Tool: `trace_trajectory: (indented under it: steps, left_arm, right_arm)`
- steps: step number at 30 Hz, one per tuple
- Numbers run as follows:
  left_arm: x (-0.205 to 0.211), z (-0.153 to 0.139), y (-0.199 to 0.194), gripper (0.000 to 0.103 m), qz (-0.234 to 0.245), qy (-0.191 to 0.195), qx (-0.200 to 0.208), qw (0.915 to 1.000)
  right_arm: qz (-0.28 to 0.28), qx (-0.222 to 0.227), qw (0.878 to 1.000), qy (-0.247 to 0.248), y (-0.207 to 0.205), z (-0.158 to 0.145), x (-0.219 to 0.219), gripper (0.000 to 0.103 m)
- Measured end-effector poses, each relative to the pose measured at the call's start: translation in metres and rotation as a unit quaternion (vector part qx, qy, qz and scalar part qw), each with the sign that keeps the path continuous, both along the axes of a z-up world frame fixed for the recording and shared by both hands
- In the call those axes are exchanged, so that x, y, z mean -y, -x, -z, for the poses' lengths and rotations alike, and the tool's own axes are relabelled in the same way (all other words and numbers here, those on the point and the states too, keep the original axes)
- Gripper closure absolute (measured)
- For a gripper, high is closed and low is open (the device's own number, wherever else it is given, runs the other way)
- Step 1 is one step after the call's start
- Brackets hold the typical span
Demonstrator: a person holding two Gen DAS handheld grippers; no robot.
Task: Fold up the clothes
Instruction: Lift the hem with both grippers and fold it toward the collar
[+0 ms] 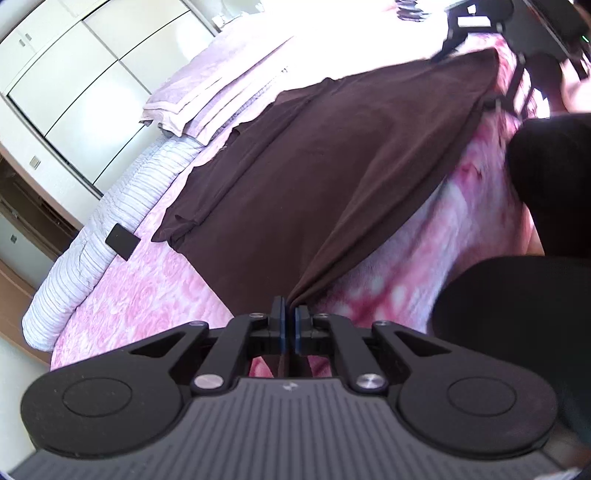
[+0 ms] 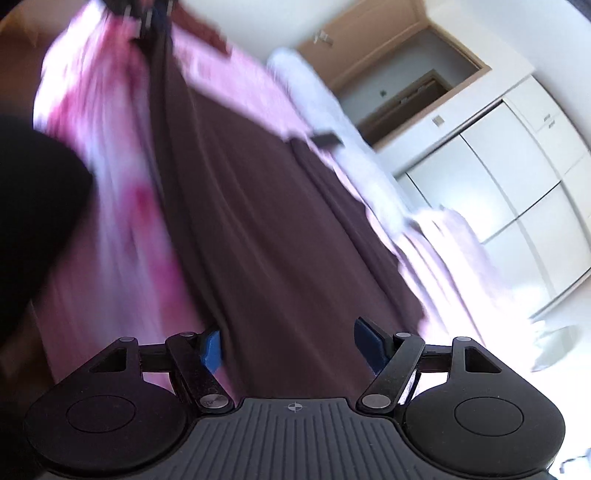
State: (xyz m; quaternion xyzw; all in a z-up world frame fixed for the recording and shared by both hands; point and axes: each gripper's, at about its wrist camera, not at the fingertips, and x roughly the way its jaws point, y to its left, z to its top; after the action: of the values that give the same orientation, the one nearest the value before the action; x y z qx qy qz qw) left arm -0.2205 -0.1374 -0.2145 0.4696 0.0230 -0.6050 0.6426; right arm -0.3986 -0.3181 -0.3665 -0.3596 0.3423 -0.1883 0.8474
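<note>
A dark brown garment [image 1: 332, 166] lies spread on a pink patterned bedspread [image 1: 147, 288]. My left gripper [image 1: 290, 314] is shut on a corner of the garment and lifts its near edge off the bed. The right gripper shows at the far end of that edge in the left wrist view [image 1: 476, 26]. In the blurred right wrist view the garment [image 2: 277, 221] stretches away beneath my right gripper [image 2: 291, 350], whose blue-padded jaws stand wide apart with nothing between them. The left gripper is small at the top of that view [image 2: 147, 18].
A folded pale pink towel [image 1: 207, 92] and a striped white bolster [image 1: 110, 221] lie along the bed's far side, with a small black card [image 1: 122, 242] by the bolster. White cupboards [image 1: 74, 81] stand behind. The person's dark-clothed legs [image 1: 517, 314] are at the bed's near side.
</note>
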Motion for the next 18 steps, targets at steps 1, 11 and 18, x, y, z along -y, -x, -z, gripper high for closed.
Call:
trace_trajectory:
  steps: [1, 11, 18]
  left_arm:
    - [0.000, 0.003, 0.001, 0.099, 0.002, -0.003, 0.005, 1.0000]
    - [0.011, 0.027, 0.009, 0.098, 0.012, -0.038, 0.083, 0.9957]
    - [-0.001, 0.019, 0.018, 0.100, 0.034, -0.045, 0.126, 0.9905]
  right_arm:
    - [0.008, -0.010, 1.000, 0.015, 0.011, 0.001, 0.008, 0.032]
    - [0.018, -0.079, 0.994, 0.074, 0.041, 0.010, 0.044, 0.065]
    - [0.024, -0.091, 0.995, 0.045, 0.039, 0.000, 0.046, 0.101]
